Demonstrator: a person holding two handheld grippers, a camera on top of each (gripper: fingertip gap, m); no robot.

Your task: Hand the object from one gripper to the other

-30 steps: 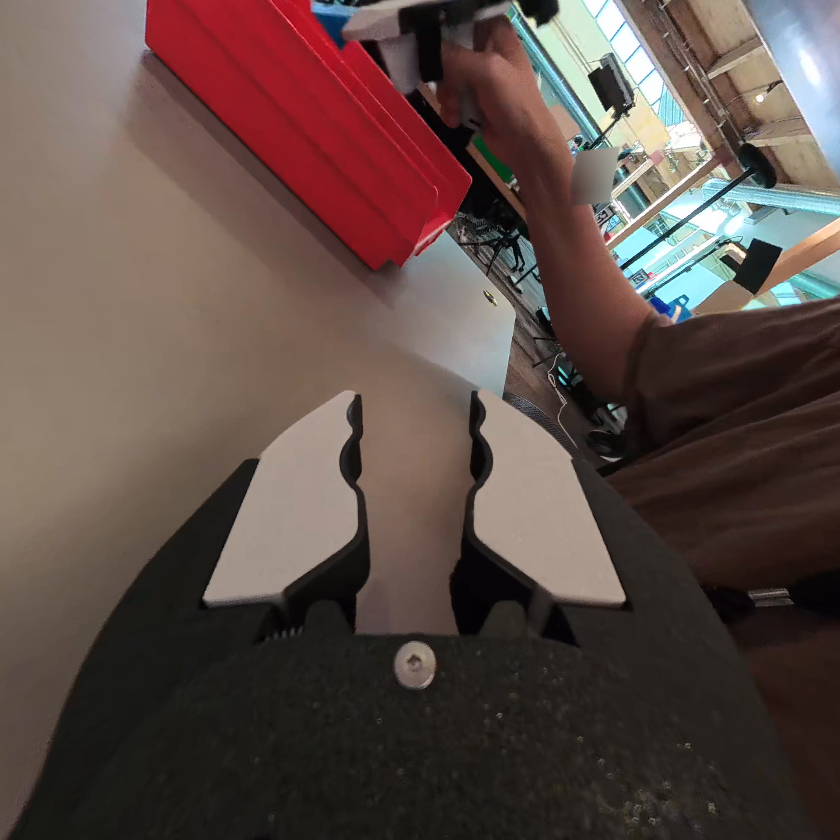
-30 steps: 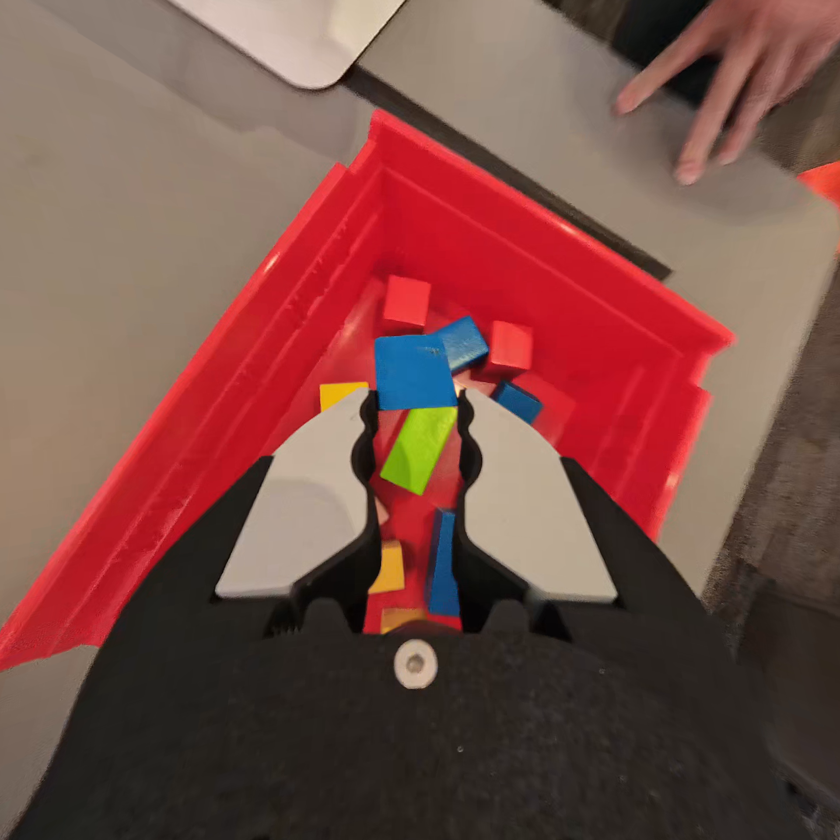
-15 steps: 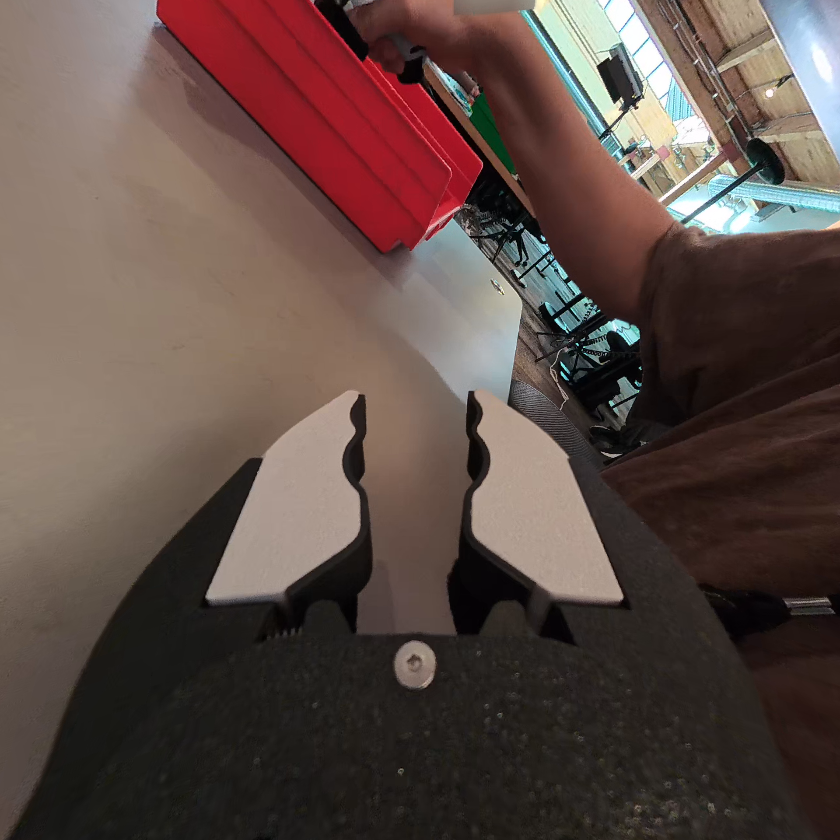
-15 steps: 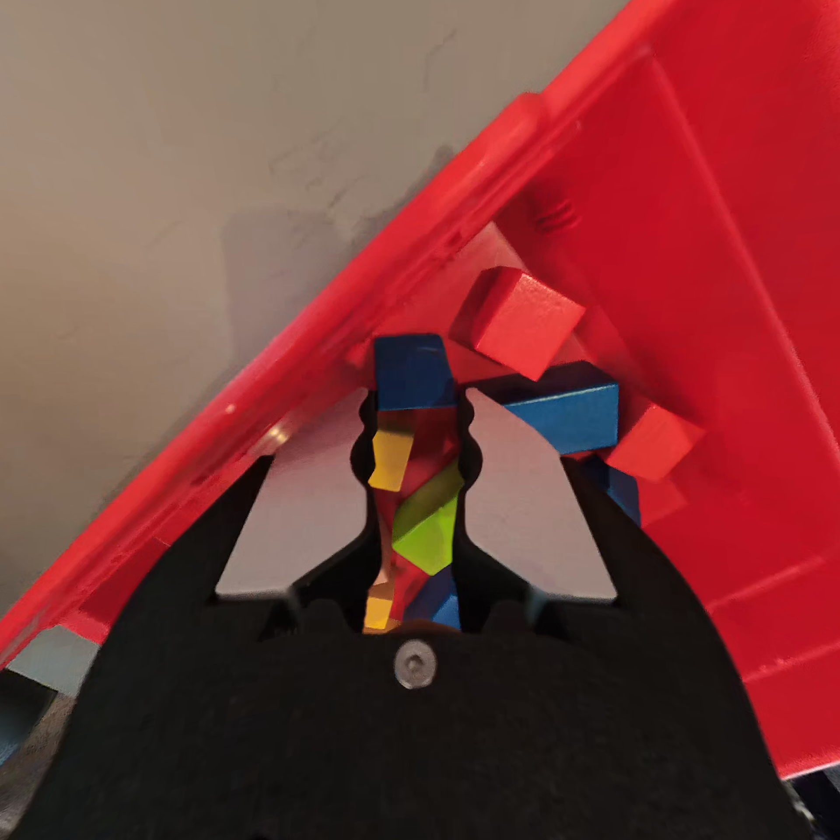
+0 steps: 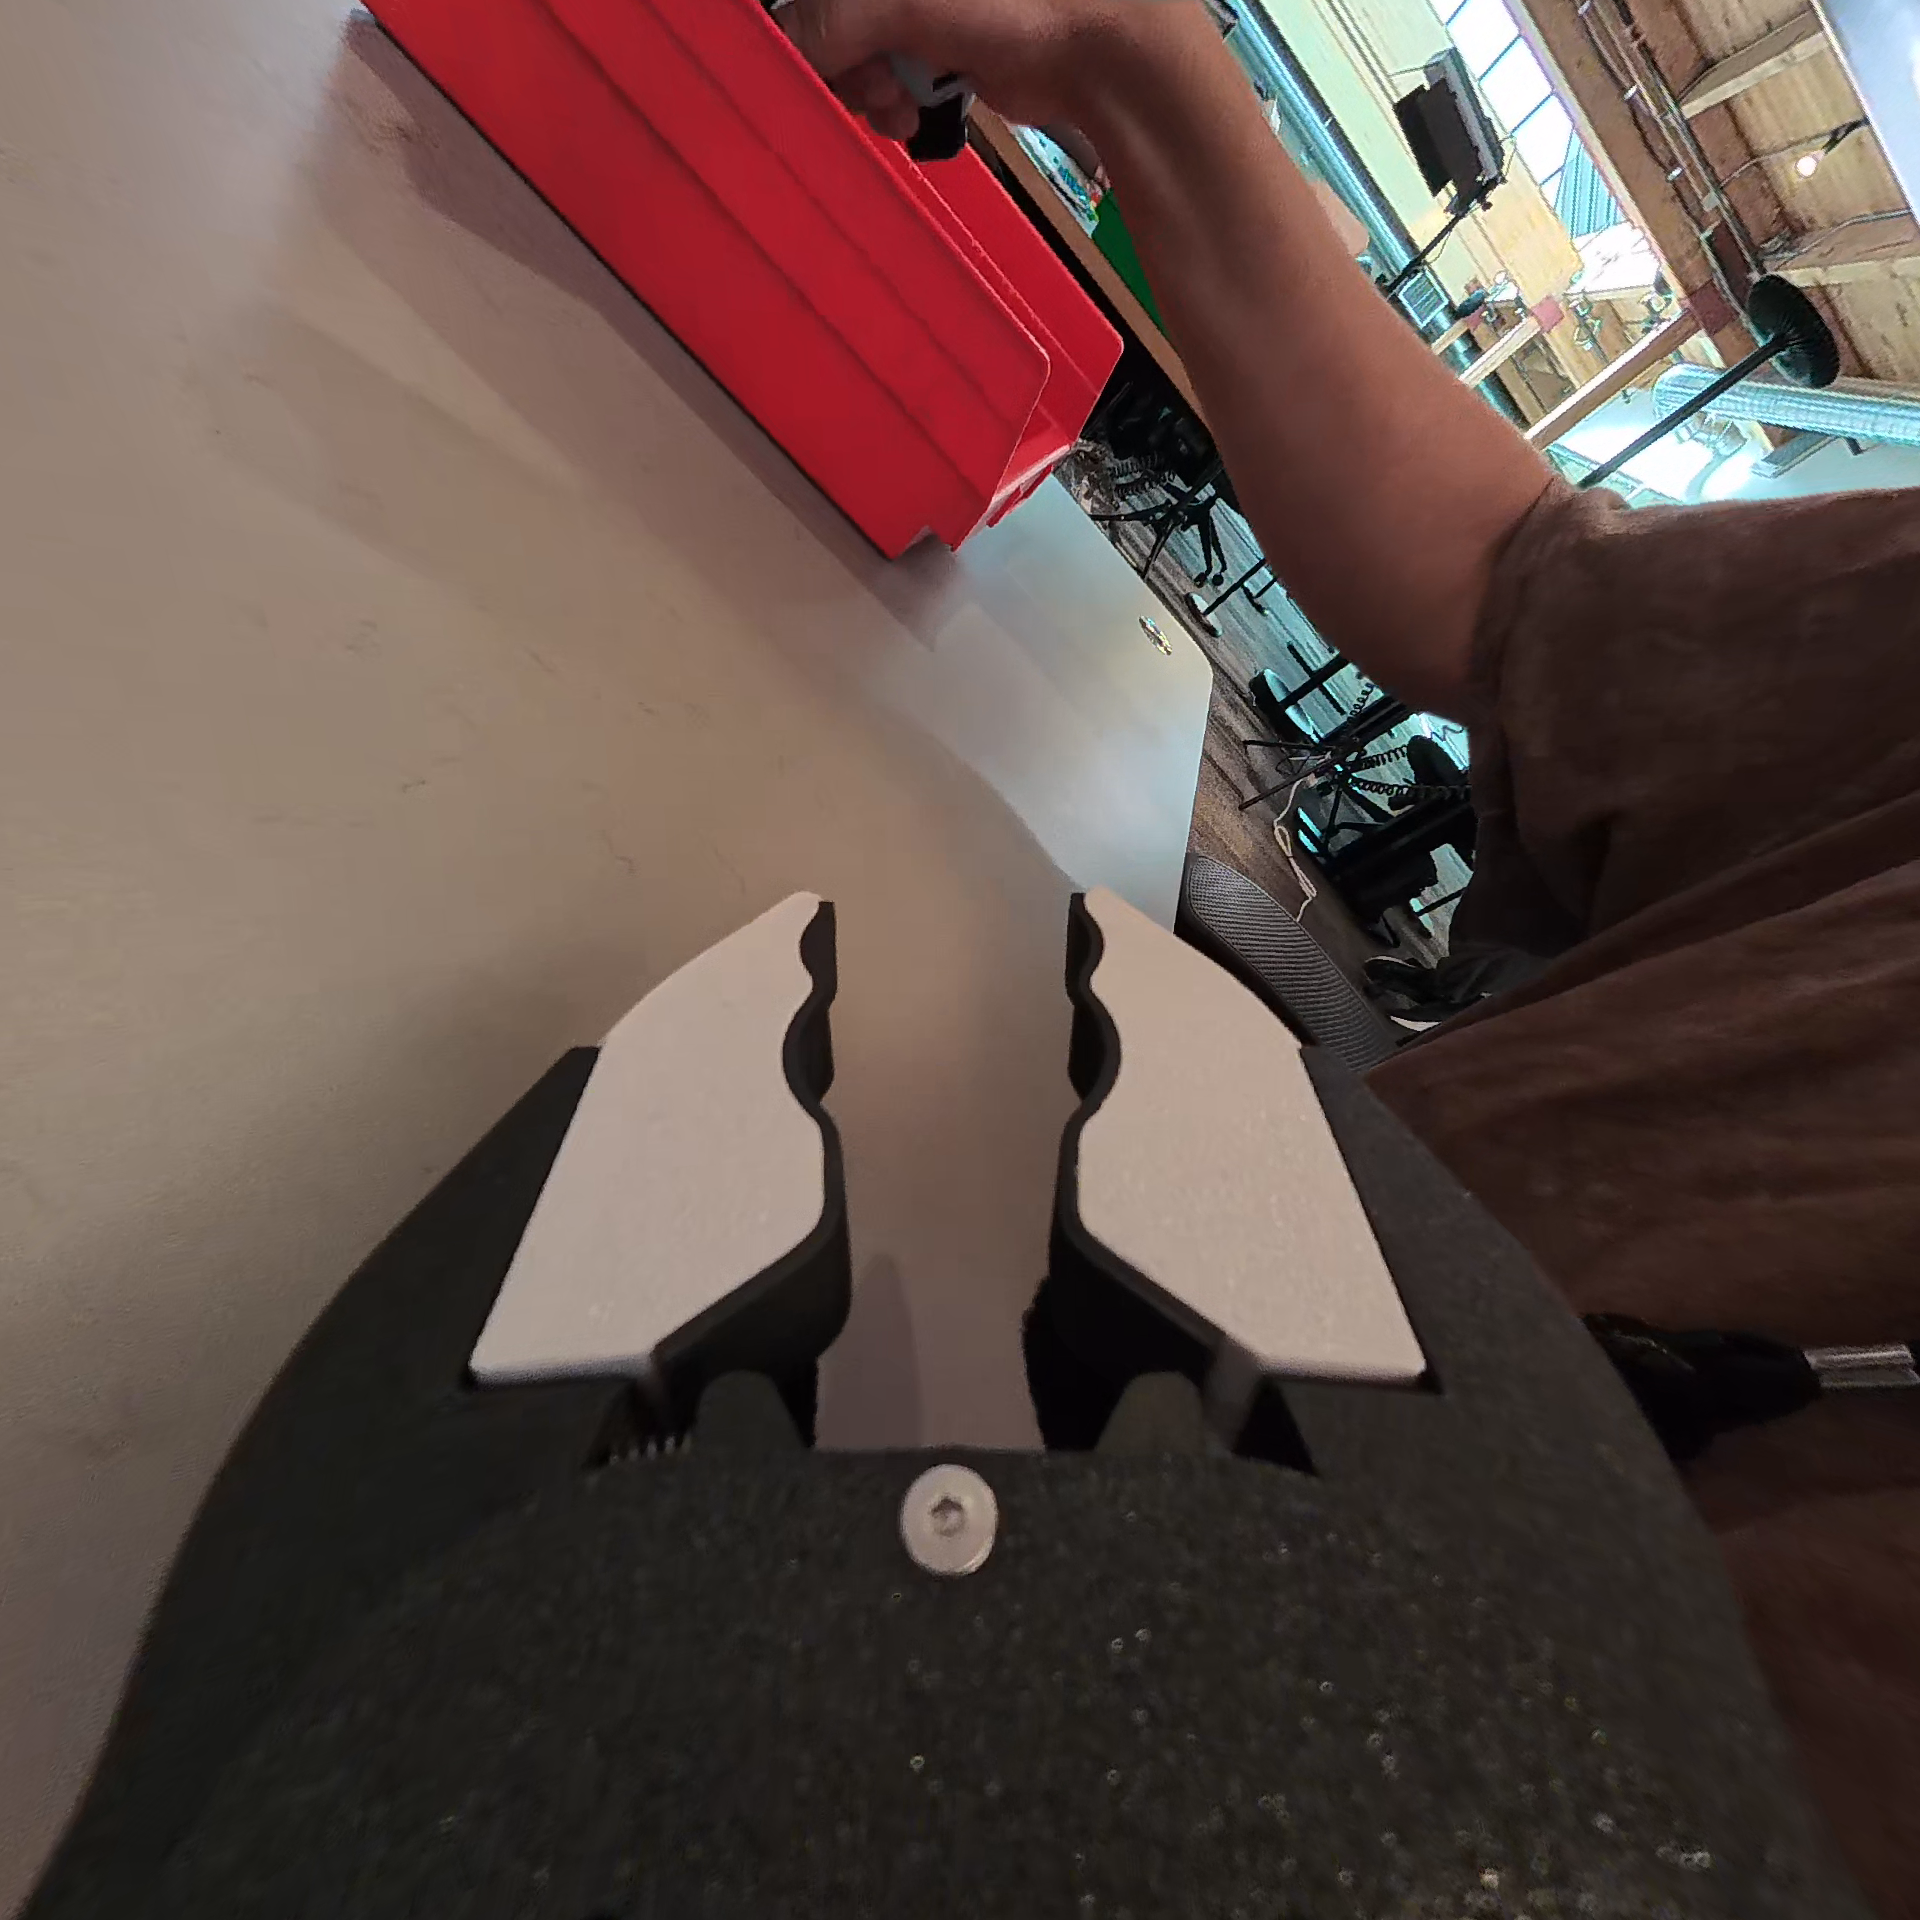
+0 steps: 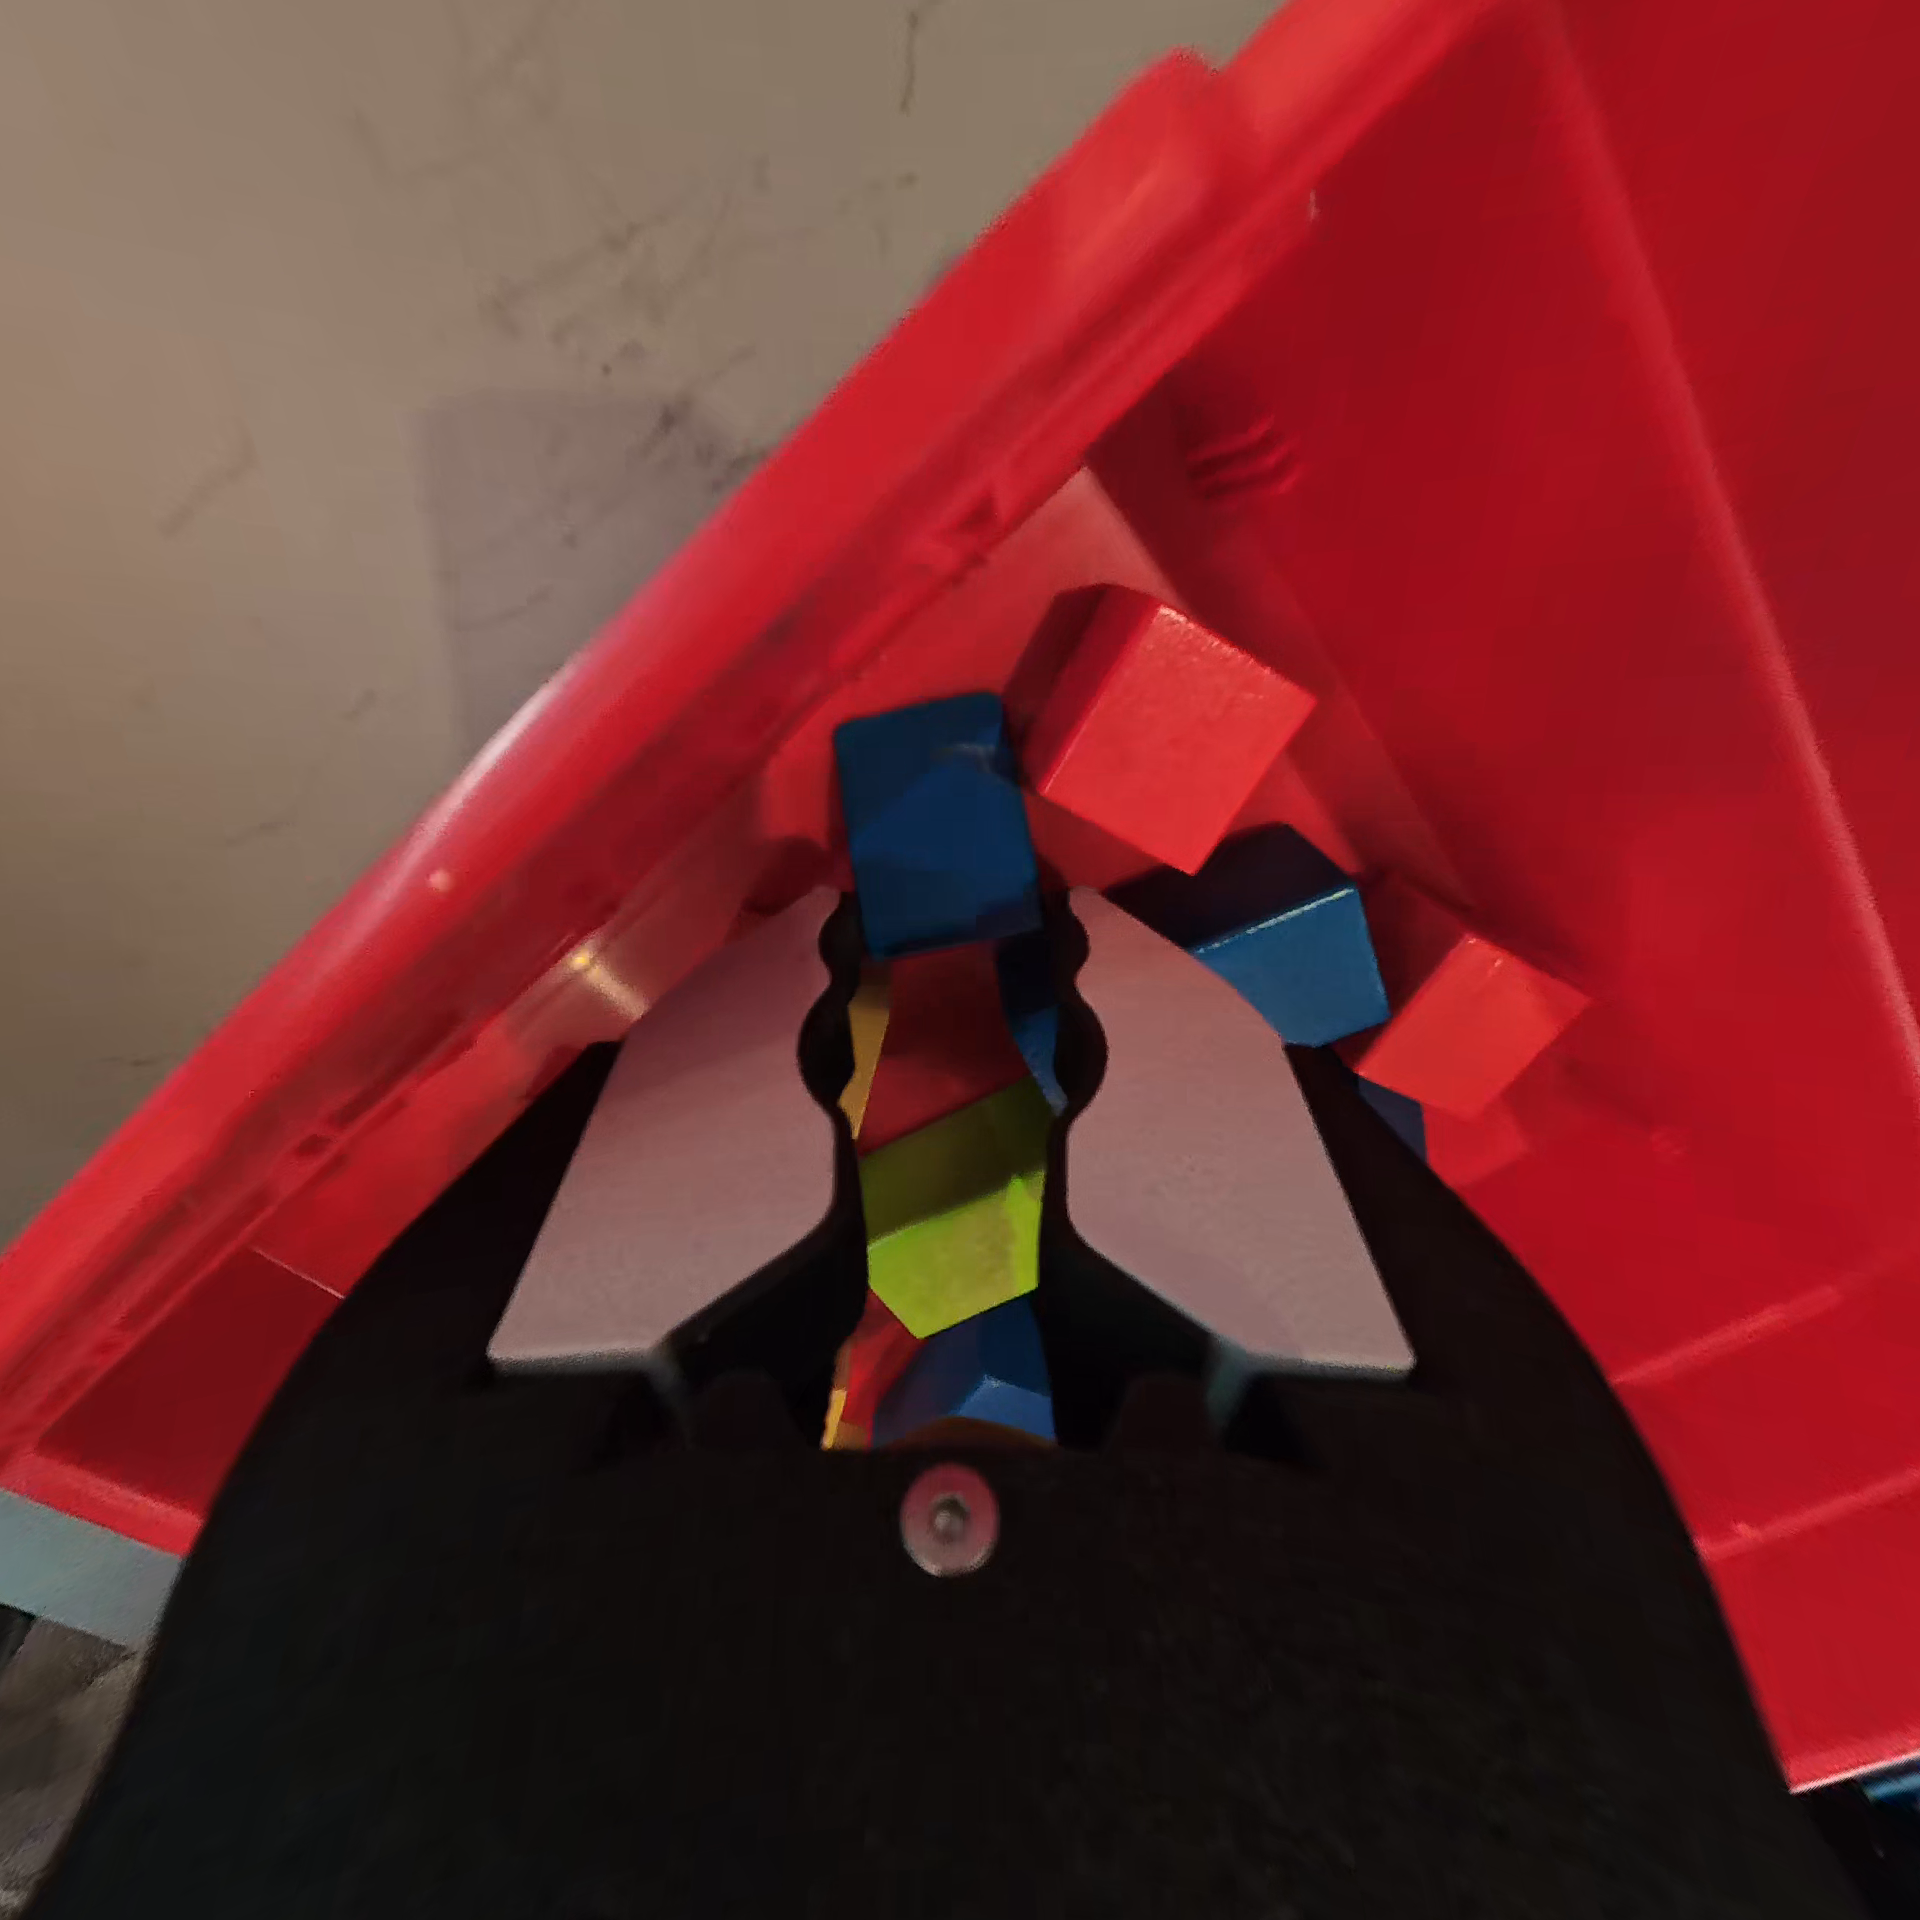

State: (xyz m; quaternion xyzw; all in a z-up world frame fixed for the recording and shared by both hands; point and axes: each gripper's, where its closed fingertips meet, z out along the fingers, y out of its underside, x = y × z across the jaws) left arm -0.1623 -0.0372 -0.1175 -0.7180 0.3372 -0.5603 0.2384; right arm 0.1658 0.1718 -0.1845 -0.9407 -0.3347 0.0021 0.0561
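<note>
The blue block [image 6: 940,831] is clamped between the fingertips of the right gripper [image 6: 951,914], low inside the red bin [image 6: 1558,520], touching a red cube [image 6: 1164,727]. A green block [image 6: 956,1216] is seen behind the jaws. The left gripper [image 5: 948,914] is held parted and empty over the grey table [image 5: 364,675].

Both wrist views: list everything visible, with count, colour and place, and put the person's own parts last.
Bin: one, red, on the table.
Table: one, grey, under the bin.
Blue blocks: at least three, in the bin; one between the right jaws' tips.
Red blocks: at least two, in the bin.
Green block: one, in the bin.
Yellow blocks: slivers, count unclear.
Left gripper: jaws apart, empty, above the table.
Right gripper: in the bin.
Arm: one, brown sleeve, reaching into the bin.
</note>
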